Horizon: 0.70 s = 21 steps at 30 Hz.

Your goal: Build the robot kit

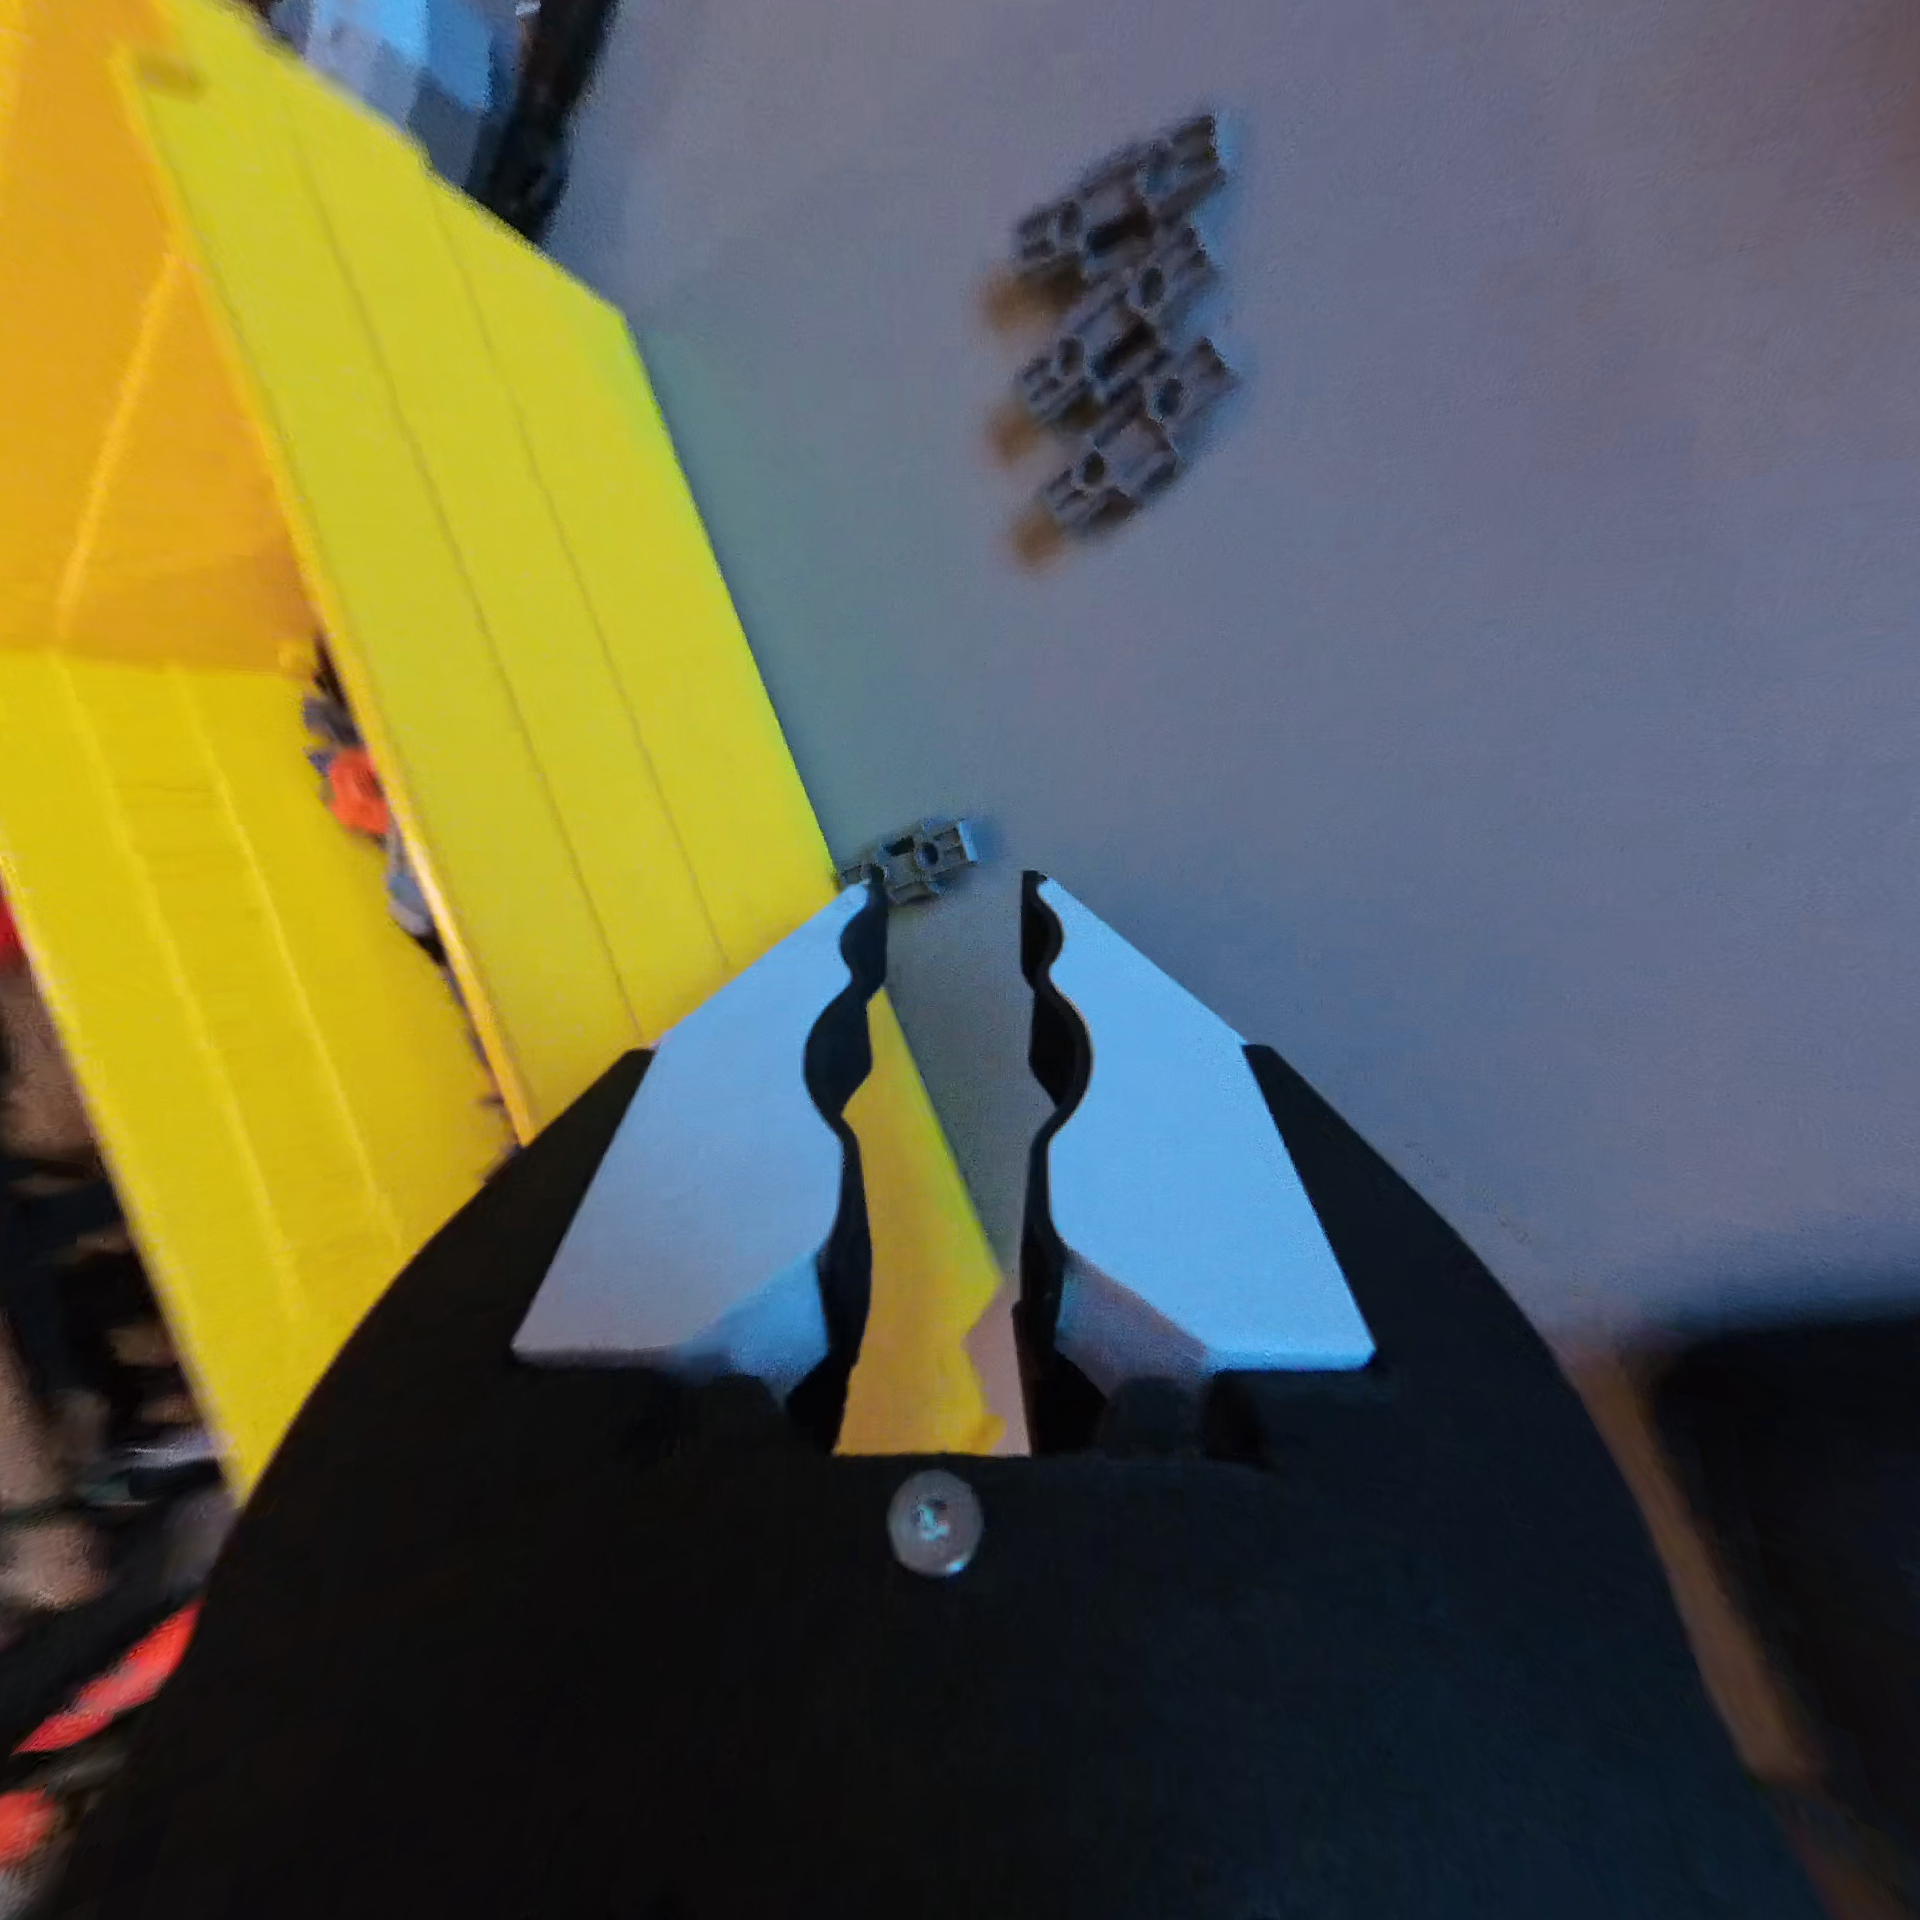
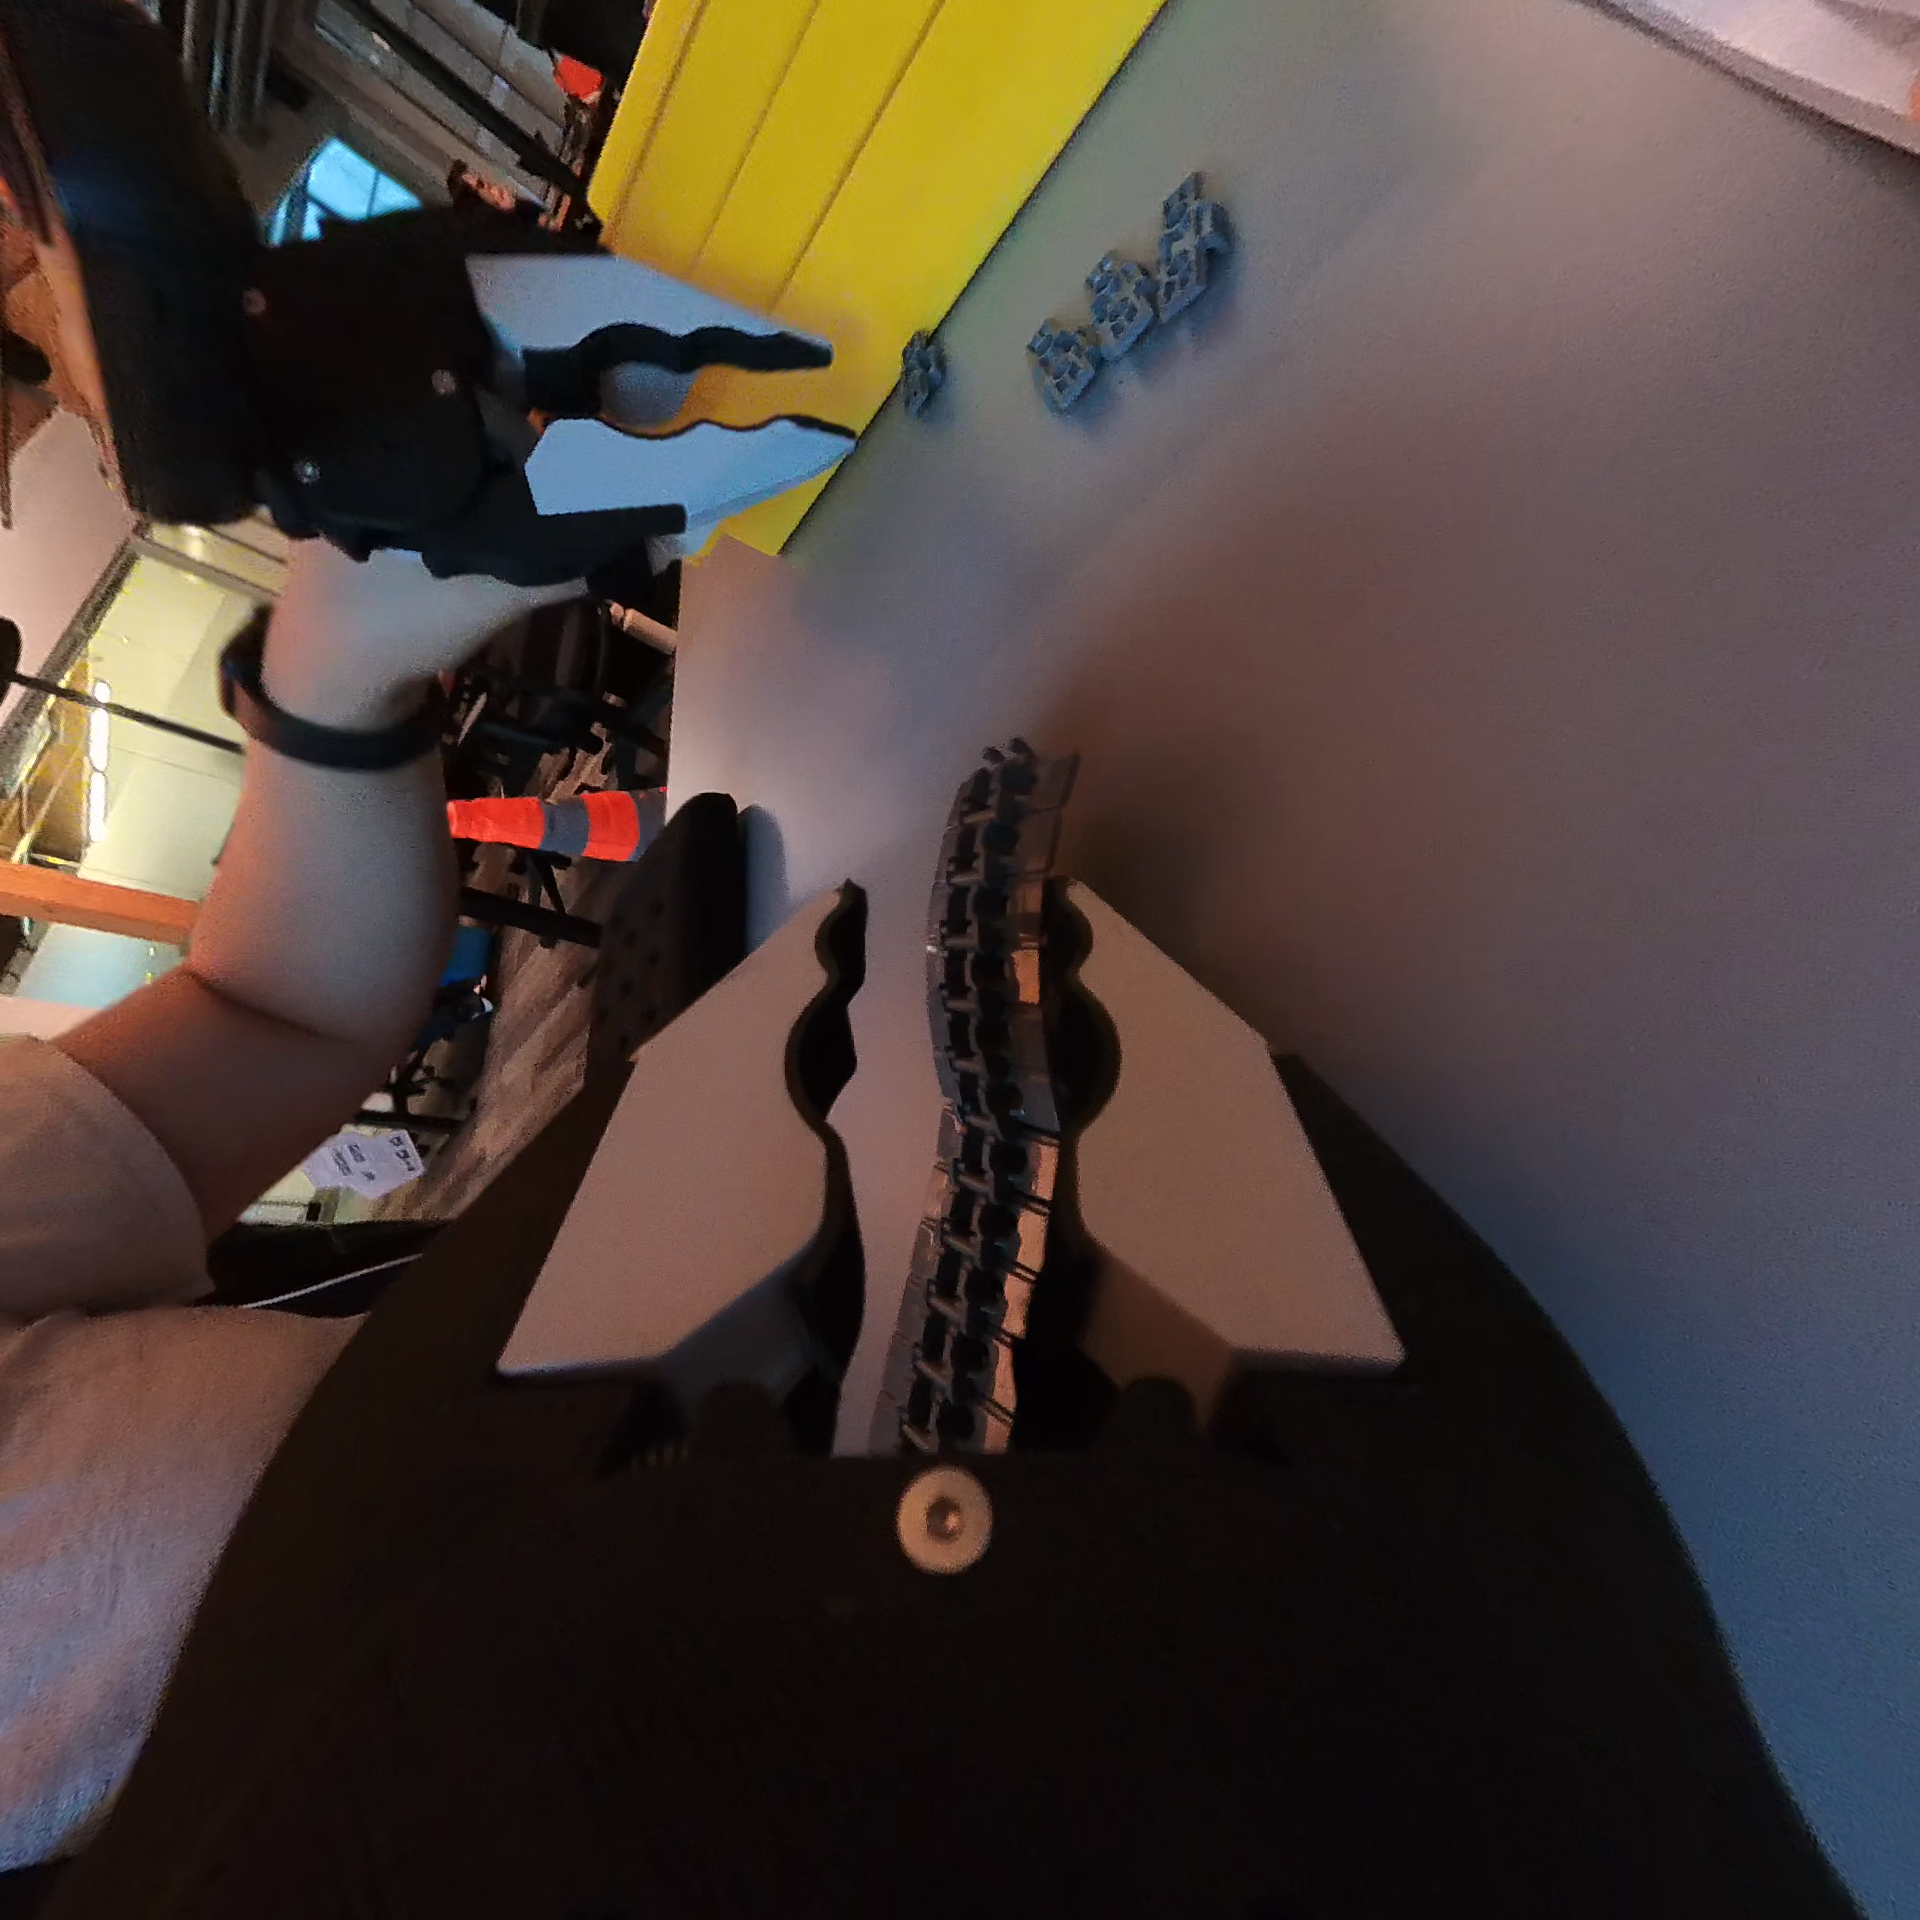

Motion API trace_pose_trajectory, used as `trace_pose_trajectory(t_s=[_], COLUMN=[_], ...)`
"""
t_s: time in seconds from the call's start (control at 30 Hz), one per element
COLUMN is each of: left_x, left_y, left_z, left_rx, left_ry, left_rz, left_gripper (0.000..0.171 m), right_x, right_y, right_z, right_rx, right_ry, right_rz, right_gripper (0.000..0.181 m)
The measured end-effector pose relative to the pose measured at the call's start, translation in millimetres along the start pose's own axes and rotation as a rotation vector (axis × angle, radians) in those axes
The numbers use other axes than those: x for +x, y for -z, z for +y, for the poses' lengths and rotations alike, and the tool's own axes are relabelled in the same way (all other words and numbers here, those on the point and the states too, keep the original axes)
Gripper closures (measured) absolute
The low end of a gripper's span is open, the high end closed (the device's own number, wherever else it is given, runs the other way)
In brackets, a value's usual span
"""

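My left gripper (image 1: pixel 954 883) is open and empty, low over the white table (image 1: pixel 1455 831). A small grey toy-brick piece (image 1: pixel 920 857) lies just ahead of its left fingertip, beside the yellow bin (image 1: pixel 468 520). A cluster of grey pieces with tan pins (image 1: pixel 1117 332) lies farther off. My right gripper (image 2: pixel 956 891) is open. A long track of grey and black links (image 2: pixel 987 1091) runs between its fingers, against the right finger, with a gap to the left one. The right wrist view also shows the left gripper (image 2: pixel 842 393), the small piece (image 2: pixel 923 372) and the cluster (image 2: pixel 1132 312).
The yellow bin (image 2: pixel 831 156) stands along the table's far side and holds loose parts, one of them orange (image 1: pixel 353 790). A person's arm with a black wristband (image 2: pixel 332 727) holds the left gripper. Beyond the table edge are an orange cone (image 2: pixel 561 821) and a black perforated object (image 2: pixel 675 914). The grippers' ends are close to 20 centimetres from one another.
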<state>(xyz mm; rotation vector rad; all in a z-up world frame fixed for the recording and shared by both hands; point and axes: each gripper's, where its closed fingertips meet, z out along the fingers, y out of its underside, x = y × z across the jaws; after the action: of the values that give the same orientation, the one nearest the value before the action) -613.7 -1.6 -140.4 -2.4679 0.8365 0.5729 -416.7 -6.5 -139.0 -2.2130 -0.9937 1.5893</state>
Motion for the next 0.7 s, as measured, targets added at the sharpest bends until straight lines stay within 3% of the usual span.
trace_pose_trajectory(t_s=[0.07, 0.13, 0.27, 0.47, 0.7], left_x=[-3, -4, -1, -8, -9], left_y=[-3, -6, -13, -30, -32], left_z=[4, 3, -2, 17, 21], left_rx=[-0.098, -0.168, -0.277, -0.474, -0.518], left_ry=[-0.252, -0.482, -0.761, -0.97, -1.09], left_rz=[-0.003, 0.018, 0.107, 0.158, 0.18], left_gripper=[0.138, 0.139, 0.142, 0.142, 0.158], right_x=[-3, -5, -7, -8, -7], right_y=[-1, -2, -1, 11, 12], right_z=[1, 2, 0, -8, -9], right_rx=[-0.002, -0.002, -0.003, 0.045, 0.041], right_ry=[0.01, 0.011, 0.021, 0.003, -0.038], right_rz=[-0.008, -0.016, -0.025, -0.039, -0.073], right_gripper=[0.147, 0.147, 0.147, 0.147, 0.146])
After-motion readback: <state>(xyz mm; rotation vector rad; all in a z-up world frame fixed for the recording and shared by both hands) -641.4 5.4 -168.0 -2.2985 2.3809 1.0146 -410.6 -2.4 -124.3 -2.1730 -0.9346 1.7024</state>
